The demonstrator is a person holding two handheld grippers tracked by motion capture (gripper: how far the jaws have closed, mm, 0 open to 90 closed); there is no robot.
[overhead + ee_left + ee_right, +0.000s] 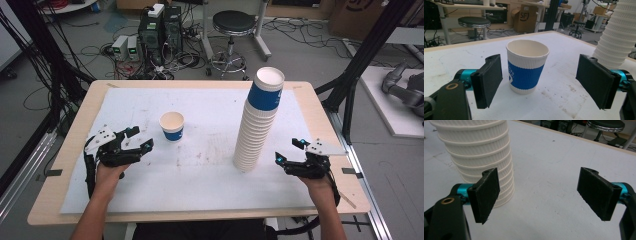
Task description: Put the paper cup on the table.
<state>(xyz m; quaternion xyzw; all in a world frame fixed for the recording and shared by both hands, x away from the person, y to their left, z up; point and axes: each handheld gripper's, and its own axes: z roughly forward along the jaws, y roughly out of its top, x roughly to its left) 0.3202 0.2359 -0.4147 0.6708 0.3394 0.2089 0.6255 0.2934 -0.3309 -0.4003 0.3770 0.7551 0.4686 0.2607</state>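
- The tabletop (200, 190), under a white sheet, carries just two things, so everything is placed here relative to the tall stack of cups (256, 125).
- That stack stands upright right of the middle, rims down and the top cup blue-banded. It leans a little, and I would guess it serves as the supply, set within easy reach of the right hand.
- A single cup (172, 125) stands apart, well to the left of the stack, upright with its mouth up. To me it looks set out on its own, clear of the stack.
- The left gripper (136, 142) is further left of the stack than the cup, just short of the cup on the person's side. It lies level, fingers (489, 79) spread wide with nothing pressed; the cup shows beyond the gap.
- The right gripper (289, 151) waits just right of the stack's base, low and level, fingers (486, 195) apart and empty, near the stack but not touching.
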